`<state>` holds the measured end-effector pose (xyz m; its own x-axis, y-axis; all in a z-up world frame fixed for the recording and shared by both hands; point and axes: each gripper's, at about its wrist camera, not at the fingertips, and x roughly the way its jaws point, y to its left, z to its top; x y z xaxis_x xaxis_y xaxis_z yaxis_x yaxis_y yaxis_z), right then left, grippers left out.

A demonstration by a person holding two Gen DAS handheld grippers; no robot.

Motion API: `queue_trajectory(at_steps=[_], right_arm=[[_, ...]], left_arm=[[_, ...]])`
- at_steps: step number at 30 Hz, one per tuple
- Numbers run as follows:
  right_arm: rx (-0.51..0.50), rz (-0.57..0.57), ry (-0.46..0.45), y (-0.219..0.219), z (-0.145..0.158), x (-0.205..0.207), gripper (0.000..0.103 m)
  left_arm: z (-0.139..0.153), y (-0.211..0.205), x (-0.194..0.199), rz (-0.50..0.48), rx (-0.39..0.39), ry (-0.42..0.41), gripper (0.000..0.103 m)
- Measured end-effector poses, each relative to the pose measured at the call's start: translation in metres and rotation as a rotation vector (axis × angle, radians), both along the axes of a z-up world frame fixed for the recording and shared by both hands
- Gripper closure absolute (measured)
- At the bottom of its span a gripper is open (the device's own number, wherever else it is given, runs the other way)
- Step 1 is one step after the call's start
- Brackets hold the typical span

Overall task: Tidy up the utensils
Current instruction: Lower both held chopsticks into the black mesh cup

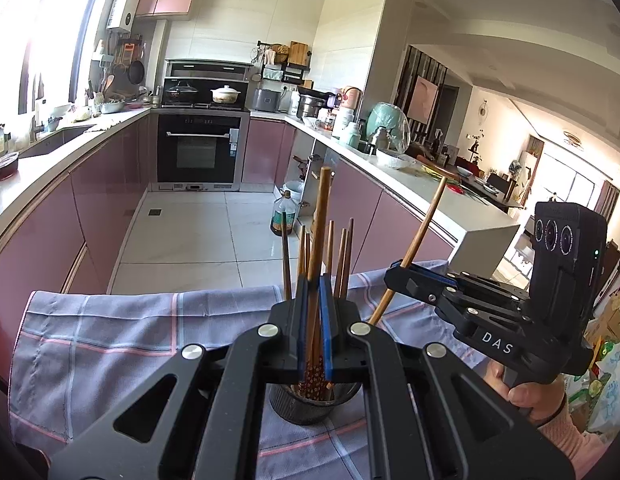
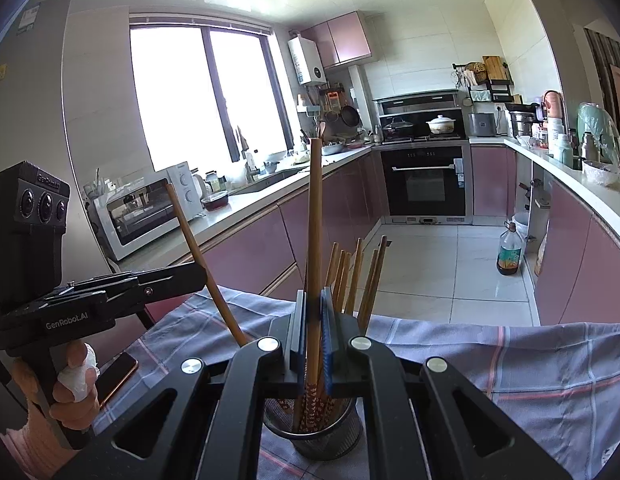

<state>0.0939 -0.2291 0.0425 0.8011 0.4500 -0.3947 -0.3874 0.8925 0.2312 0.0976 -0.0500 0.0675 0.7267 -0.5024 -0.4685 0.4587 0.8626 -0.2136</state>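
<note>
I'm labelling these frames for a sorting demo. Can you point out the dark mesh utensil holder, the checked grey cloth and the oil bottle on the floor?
Dark mesh utensil holder (image 2: pixel 326 438): right wrist view, front wall.
Checked grey cloth (image 1: pixel 110 332): left wrist view, bare left part.
Oil bottle on the floor (image 2: pixel 509 254): right wrist view, label.

Chopsticks stand in holder on cloth.

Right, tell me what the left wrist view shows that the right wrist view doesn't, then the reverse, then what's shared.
Left wrist only: the dining area, the right hand gripping its handle. Right wrist only: the white microwave, a phone on the checked cloth, the bandaged left hand. Both: the mesh holder of chopsticks, the cloth, the black oven, the oil bottle.
</note>
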Motion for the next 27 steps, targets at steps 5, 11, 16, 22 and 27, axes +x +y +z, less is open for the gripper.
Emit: queue_trajectory(at_steps=[5, 11, 16, 22, 27], right_arm=[[-0.014, 0.002, 0.017, 0.002, -0.005, 0.004, 0.098], [-0.031, 0.012, 0.045, 0.004, -0.012, 0.009, 0.098], [-0.046, 0.017, 0.068, 0.007, -0.018, 0.014, 0.098], [-0.056, 0.023, 0.098, 0.011, -0.024, 0.017, 0.098], [-0.065, 0.023, 0.124, 0.012, -0.030, 0.020, 0.098]], left_arm=[[-0.005, -0.002, 0.003, 0.005, 0.011, 0.022, 0.097], [-0.010, -0.006, 0.010, 0.003, 0.029, 0.055, 0.097], [-0.017, -0.008, 0.013, -0.001, 0.038, 0.078, 0.097], [-0.021, -0.008, 0.018, -0.007, 0.044, 0.104, 0.097], [-0.029, -0.008, 0.027, -0.005, 0.049, 0.125, 0.097]])
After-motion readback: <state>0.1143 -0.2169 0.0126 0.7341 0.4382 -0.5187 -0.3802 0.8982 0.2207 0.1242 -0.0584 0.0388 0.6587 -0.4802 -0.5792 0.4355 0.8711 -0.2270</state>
